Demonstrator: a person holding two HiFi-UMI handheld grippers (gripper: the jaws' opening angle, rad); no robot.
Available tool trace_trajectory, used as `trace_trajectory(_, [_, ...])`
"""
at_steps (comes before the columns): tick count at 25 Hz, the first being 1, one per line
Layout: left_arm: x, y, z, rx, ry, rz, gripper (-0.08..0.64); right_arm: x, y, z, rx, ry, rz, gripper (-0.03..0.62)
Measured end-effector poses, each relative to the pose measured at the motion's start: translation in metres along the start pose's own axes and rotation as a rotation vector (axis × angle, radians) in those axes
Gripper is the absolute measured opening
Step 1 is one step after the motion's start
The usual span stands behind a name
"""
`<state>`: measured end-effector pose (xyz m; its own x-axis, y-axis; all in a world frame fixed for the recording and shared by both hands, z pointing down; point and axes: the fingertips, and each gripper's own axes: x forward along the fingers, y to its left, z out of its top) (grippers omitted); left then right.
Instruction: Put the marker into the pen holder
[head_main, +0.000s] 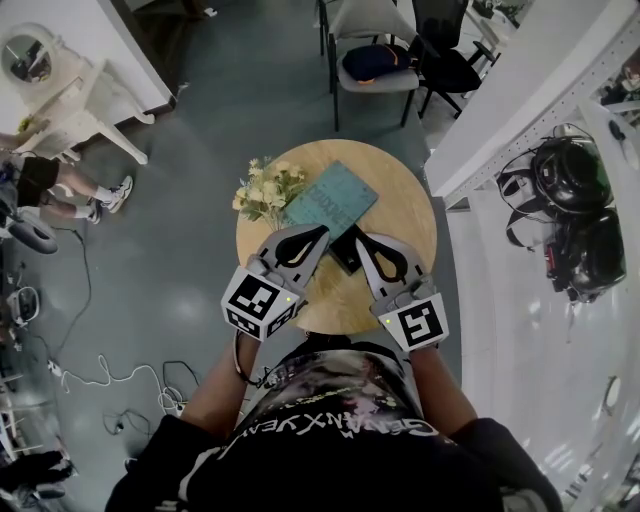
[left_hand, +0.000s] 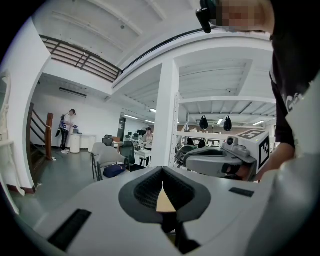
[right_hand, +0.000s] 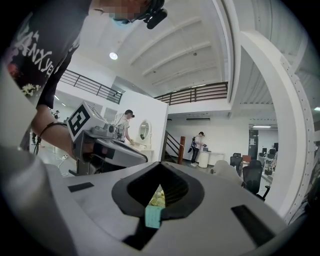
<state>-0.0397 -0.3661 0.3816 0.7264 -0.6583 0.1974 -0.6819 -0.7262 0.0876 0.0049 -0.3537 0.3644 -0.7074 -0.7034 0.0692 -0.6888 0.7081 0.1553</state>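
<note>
A dark thing (head_main: 346, 256) lies partly under the left tongs (head_main: 320, 232) and right tongs (head_main: 361, 241) — too small to tell what

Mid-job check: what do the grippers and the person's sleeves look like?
The left gripper and right gripper are grey with black ribbed fingers; each carries a white marker cube printed with black squares. The person wears a black short-sleeved T-shirt with pale lettering.

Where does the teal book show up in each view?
Head view: teal book on the round table, right of the flowers.
Left gripper view: not in it.
Right gripper view: small teal patch low between the jaws.
Shared landmark: the flowers, just above it there.
</note>
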Motion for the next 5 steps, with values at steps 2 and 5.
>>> trace_trajectory(2, [0.0003, 0.0015, 0.001, 0.001, -0.001, -0.003, 0.02, 0.0013, -0.0003, -0.0006, 0.002, 0.01, -0.004, 0.002])
trace_trajectory(5, [0.0013, 0.0045, 0.0027, 0.003, -0.003, -0.006, 0.02, 0.005, -0.0015, -0.0006, 0.0, 0.015, -0.006, 0.002])
